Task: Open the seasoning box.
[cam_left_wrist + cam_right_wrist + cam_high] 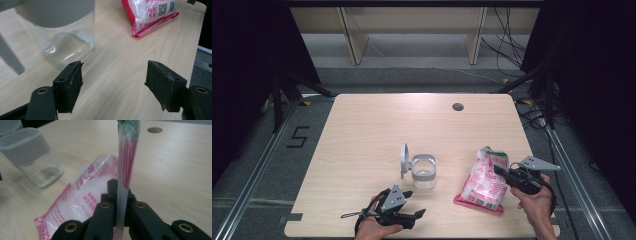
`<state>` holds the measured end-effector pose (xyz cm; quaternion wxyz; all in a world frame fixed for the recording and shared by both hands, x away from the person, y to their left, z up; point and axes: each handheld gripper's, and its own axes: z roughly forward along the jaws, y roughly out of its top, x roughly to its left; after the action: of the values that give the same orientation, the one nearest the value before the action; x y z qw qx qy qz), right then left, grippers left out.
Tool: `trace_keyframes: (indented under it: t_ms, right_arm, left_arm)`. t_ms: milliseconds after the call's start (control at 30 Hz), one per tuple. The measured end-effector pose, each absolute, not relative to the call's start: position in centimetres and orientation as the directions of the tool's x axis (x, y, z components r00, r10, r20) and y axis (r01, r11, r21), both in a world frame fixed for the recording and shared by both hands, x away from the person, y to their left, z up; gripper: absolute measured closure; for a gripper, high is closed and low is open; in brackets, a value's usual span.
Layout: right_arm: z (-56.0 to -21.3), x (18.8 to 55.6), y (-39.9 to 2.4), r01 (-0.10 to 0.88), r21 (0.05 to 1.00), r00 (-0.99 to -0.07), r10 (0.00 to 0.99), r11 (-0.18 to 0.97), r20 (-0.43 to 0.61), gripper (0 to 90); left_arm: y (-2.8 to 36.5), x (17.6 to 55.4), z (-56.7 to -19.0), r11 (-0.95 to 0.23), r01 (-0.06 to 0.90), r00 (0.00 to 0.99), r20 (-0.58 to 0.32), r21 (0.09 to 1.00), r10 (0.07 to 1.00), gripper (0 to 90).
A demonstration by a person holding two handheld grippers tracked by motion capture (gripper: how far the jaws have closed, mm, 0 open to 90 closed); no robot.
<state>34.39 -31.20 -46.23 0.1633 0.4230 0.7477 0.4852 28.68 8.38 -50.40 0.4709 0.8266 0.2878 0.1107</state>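
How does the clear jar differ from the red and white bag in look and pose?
The jar is stiff, clear and looks empty; the bag is soft, printed red and white, and full of something white. The jar stands upright with its grey lid flipped open; the bag lies on the table with its top edge pinched by the right hand-held gripper. Nothing grips the jar. Both rest on the table.

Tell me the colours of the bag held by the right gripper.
The bag is pink-red and white, green at its top; the high view shows it best.
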Motion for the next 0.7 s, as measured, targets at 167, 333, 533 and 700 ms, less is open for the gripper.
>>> trace_keyframes:
  t_ms: [167, 333, 533, 700]
  right_arm:
    - [-45.4, 34.1, -30.5, 0.43, 0.886, -0.605, 0.784, 0.173, 0.14, 90.0]
    - [-43.7, 33.6, -29.2, 0.39, 0.903, -0.626, 0.771, 0.182, 0.115, 90.0]
    - [-42.0, 33.0, -27.7, 0.304, 0.925, -0.631, 0.776, 0.226, 0.018, 90.0]
    - [-40.9, 32.5, -26.8, 0.268, 0.931, -0.637, 0.771, 0.247, -0.022, 90.0]
  left_arm:
    - [5.3, 28.4, -50.4, -0.423, 0.351, 0.844, -0.086, 0.835, 0.53, 27.3]
    - [2.6, 28.9, -49.8, -0.442, 0.33, 0.844, -0.052, 0.834, 0.534, 26.5]
    - [-0.3, 30.1, -49.9, -0.436, 0.355, 0.838, -0.075, 0.827, 0.54, 26.0]
    - [-1.6, 30.2, -50.0, -0.44, 0.355, 0.839, -0.073, 0.825, 0.54, 25.8]
